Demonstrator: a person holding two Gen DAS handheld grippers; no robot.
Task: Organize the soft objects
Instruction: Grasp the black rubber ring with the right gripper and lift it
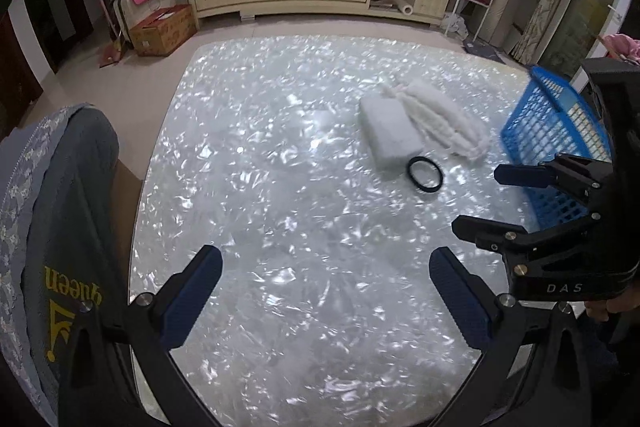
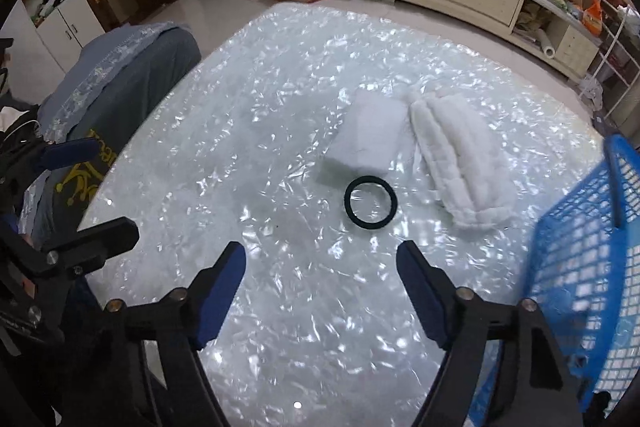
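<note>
The sponge (image 2: pixel 366 141), a white block, lies on the table (image 2: pixel 280 327) ahead of my right gripper (image 2: pixel 322 293), a little to the right of its midline. Just right of it lies the mop pad (image 2: pixel 460 167), white and fluffy, its near end closer to me than the sponge's; the two run side by side, near each other, and I cannot tell whether they touch. A black ring (image 2: pixel 371 203) lies flat at the sponge's near edge, between the sponge and my right fingertips, touching the sponge or nearly so.

My right gripper is spread, with nothing between its jaws, above bare table short of the ring. The blue basket (image 2: pixel 580 247) stands tilted at its right, close beside the right finger.

My left gripper (image 1: pixel 326 291) is also spread wide and holds nothing. It points down at empty table, with the sponge (image 1: pixel 390 133), ring (image 1: pixel 425 174) and pad (image 1: pixel 448 123) ahead and to its right, well apart from its tips. My right gripper (image 1: pixel 476 201) shows at its right side, with the basket (image 1: pixel 552 119) behind that.

A chair back (image 1: pixel 68 195) draped in grey cloth stands at the table's edge, left of my left gripper.
</note>
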